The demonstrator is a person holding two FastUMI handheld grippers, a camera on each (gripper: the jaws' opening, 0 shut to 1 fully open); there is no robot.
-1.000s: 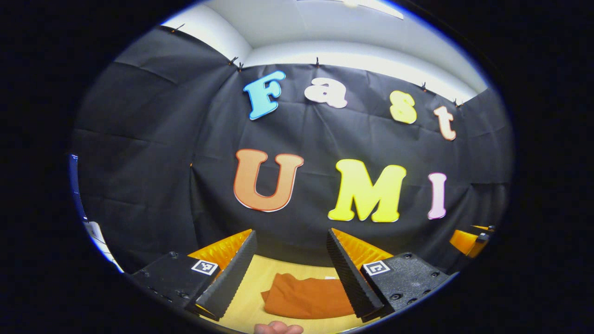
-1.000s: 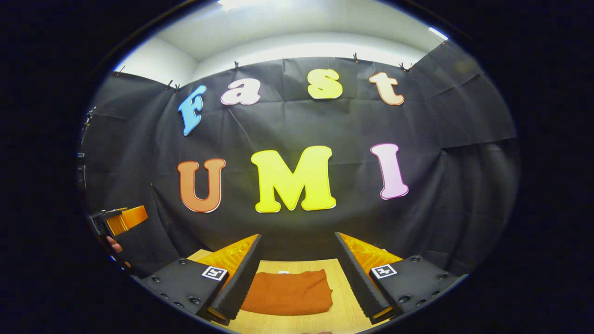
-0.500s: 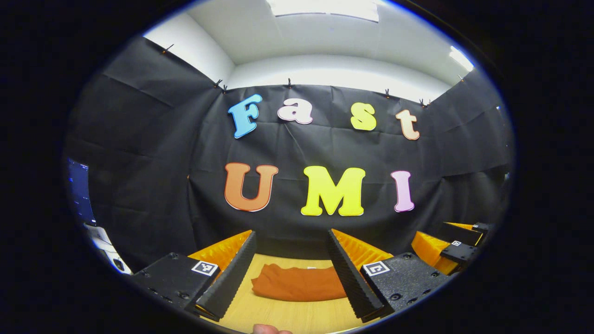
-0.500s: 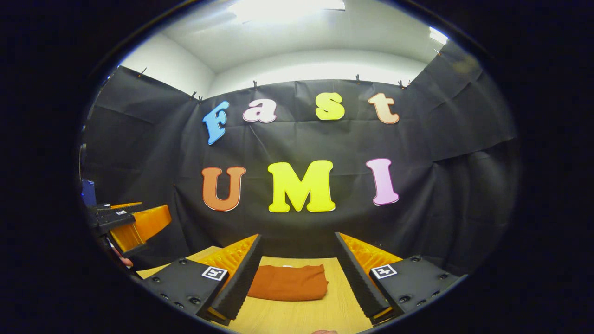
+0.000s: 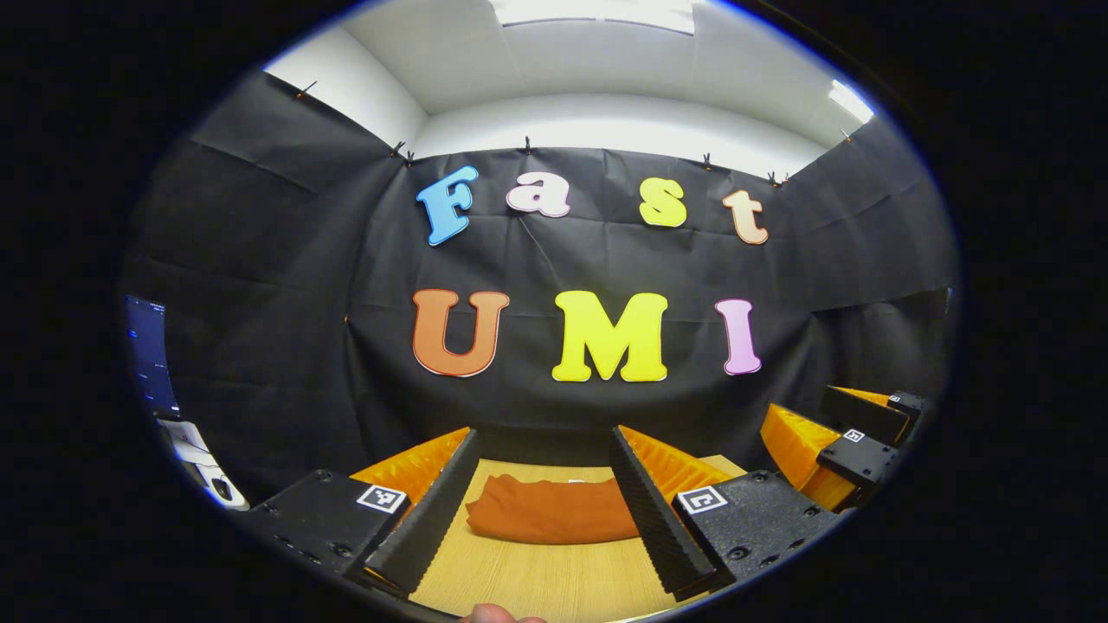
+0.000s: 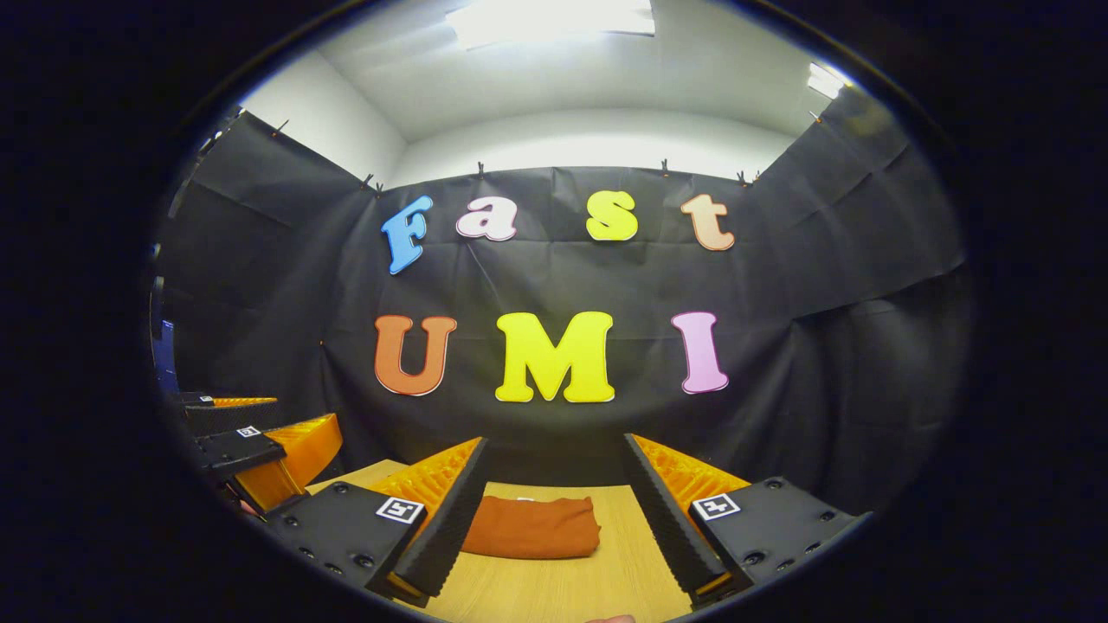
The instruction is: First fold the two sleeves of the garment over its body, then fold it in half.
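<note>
- Two grippers hang above a light wooden bench (image 5: 537,580), each with its fingers spread wide and nothing between them.
- In the left gripper view, the left gripper (image 5: 541,506) looks forward over an orange garment (image 5: 545,519), which lies folded into a compact bundle on the bench, well apart from the fingertips.
- The right gripper (image 5: 844,446) shows at the right edge of that same view, off to the side of the garment, also released.
- In the right gripper view, the garment (image 6: 532,528) sits flat on the bench (image 6: 554,588) between the right gripper's (image 6: 554,510) parted fingers, nearer the left one, untouched.
- The left gripper (image 6: 260,446) shows at the left edge there, raised off the bench.
- One fingertip of the person's hand (image 5: 493,614) peeks in at the bottom edge of the left gripper view.
- Black cloth (image 5: 260,303) walls the booth behind the bench.
</note>
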